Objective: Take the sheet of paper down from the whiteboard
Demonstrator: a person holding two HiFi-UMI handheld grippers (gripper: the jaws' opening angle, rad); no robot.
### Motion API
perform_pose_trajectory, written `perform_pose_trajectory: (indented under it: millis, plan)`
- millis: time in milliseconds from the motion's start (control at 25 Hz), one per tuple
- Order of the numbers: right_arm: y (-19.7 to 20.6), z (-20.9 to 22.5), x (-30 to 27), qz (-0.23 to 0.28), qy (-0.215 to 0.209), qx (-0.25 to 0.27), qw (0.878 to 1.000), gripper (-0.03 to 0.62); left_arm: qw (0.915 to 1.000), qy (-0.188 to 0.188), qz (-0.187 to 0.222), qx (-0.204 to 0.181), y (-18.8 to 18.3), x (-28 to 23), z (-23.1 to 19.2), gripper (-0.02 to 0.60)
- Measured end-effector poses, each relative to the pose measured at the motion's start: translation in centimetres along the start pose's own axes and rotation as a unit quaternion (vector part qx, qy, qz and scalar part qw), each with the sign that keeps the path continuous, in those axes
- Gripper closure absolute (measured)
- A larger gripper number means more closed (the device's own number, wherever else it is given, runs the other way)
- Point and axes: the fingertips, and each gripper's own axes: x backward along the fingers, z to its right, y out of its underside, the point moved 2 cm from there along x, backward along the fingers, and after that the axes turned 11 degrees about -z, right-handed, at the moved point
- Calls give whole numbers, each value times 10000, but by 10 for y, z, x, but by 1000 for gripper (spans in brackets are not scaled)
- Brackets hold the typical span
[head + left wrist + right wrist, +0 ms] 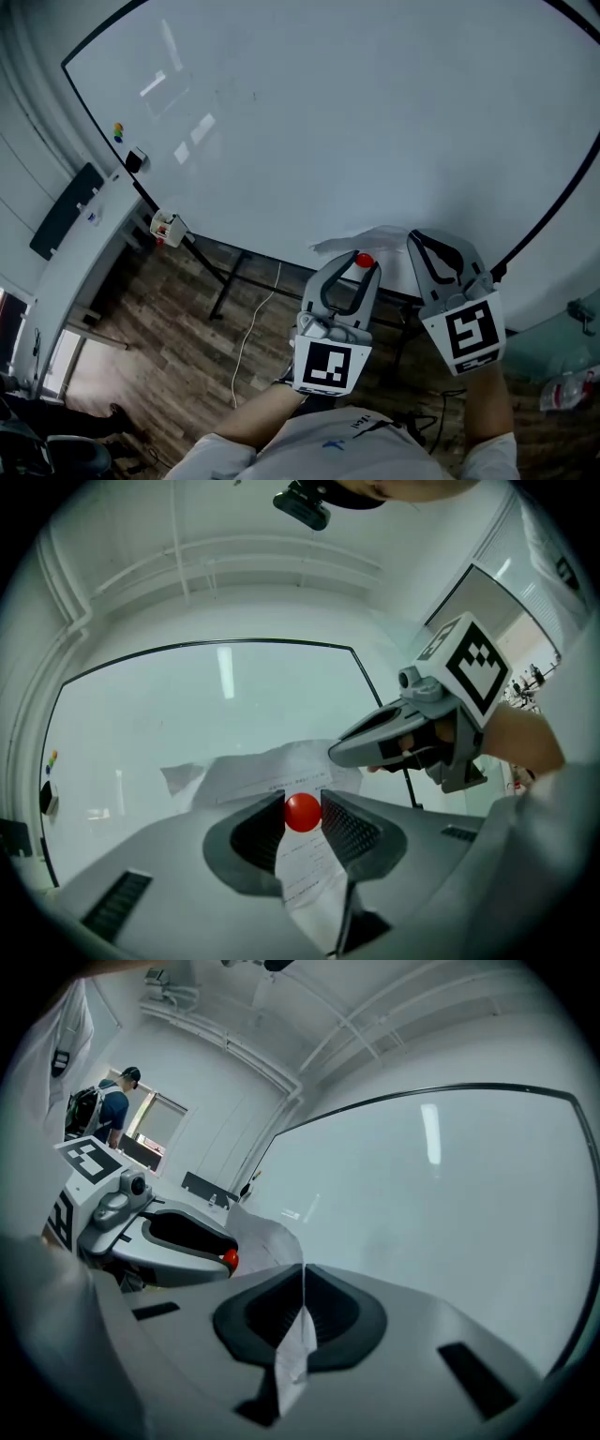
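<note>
The sheet of paper (pixel 367 240) hangs crumpled in front of the lower edge of the whiteboard (pixel 356 122), off its surface. My right gripper (pixel 419 240) is shut on the sheet's edge; in the right gripper view the paper (pixel 292 1354) runs pinched between the jaws (pixel 303 1309). My left gripper (pixel 364 263) sits just left of it, shut on a round red magnet (pixel 364 261). In the left gripper view the magnet (pixel 302 812) is wedged between the pads, with the printed paper (pixel 253 771) behind and below it and the right gripper (pixel 339 753) close at the right.
Coloured magnets (pixel 118 132), an eraser (pixel 137 159) and a red-and-white box (pixel 167 227) sit along the board's left edge. The stand's legs and a cable (pixel 253 319) cross the wood floor. A white desk (pixel 84 244) is at left. A person (pixel 112 1101) stands far off.
</note>
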Motion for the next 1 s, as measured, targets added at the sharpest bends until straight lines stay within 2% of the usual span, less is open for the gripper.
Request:
perform_pose_trajectory:
  millis: [400,680,1000]
  plan:
    - [54,-40,28,-296,-133,-587,9977,577,9990,-37,-331,286,27,50,37,453]
    - [57,-53,46,-336,-140,-828,9959,580,9989,-40,-335,322,27,71,54,453]
    - [61,-58,44,-361,-265,-935,9946,580,9988,-66,-343,358,30,71,55,453]
